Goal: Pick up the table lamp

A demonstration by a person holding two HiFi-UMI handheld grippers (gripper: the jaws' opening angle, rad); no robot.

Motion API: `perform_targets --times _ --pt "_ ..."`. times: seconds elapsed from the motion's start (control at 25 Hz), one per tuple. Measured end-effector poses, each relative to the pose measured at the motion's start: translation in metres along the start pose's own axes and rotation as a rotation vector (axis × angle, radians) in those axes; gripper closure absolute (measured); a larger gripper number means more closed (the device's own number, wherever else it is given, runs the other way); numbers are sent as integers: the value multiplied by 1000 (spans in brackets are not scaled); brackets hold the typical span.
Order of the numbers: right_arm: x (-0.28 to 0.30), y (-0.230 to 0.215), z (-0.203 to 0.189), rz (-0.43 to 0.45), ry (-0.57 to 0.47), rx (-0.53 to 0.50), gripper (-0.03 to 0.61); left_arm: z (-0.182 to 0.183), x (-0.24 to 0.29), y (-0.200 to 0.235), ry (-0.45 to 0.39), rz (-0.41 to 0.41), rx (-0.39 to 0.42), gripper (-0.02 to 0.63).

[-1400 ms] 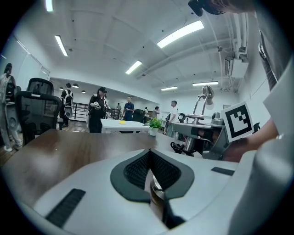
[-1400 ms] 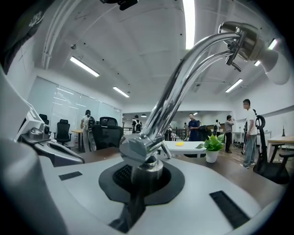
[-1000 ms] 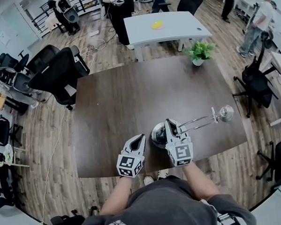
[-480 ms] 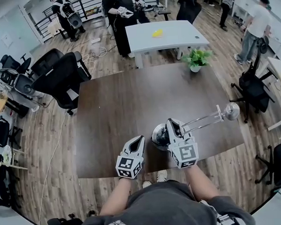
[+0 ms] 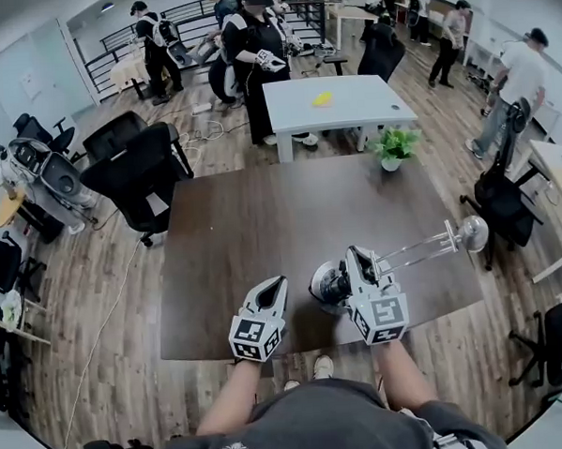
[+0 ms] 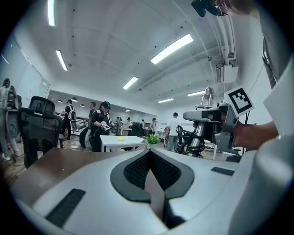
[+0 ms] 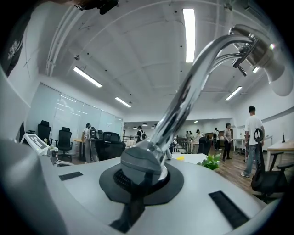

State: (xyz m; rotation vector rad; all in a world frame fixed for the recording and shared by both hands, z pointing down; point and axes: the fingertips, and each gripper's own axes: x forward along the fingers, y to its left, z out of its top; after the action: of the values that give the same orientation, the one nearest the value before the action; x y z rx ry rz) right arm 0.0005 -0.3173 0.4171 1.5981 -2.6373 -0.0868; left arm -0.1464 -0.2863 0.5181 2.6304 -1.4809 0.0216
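The table lamp is chrome, with a round base (image 5: 327, 284), a long thin arm (image 5: 416, 250) and a small head (image 5: 472, 232) out to the right. It hangs above the dark table (image 5: 234, 221) near the front edge. My right gripper (image 5: 358, 261) is shut on the stem just above the base. In the right gripper view the stem (image 7: 143, 166) sits clamped between the pads and the arm (image 7: 193, 87) slants up to the head (image 7: 264, 53). My left gripper (image 5: 273, 287) floats to the lamp's left, shut and empty; its jaws (image 6: 149, 155) meet with nothing between them.
A potted plant (image 5: 393, 147) stands at the table's far edge. Beyond it is a white table (image 5: 336, 101) with a yellow object. Black office chairs (image 5: 132, 166) stand at the left and another (image 5: 498, 203) at the right. Several people stand in the background.
Both grippers have risen, and the lamp has gone up with the right one, still held the same way. The left gripper stays shut and empty beside it.
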Motion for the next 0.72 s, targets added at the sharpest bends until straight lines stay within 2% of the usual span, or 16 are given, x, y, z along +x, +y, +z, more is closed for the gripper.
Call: perform_targets --times 0.44,0.72 --pt "-21 12 12 -24 -6 -9 555 27 -25 2 -62 7 13 606" --pt "-25 6 13 -40 -3 -29 555 28 -24 -4 -65 -2 17 606"
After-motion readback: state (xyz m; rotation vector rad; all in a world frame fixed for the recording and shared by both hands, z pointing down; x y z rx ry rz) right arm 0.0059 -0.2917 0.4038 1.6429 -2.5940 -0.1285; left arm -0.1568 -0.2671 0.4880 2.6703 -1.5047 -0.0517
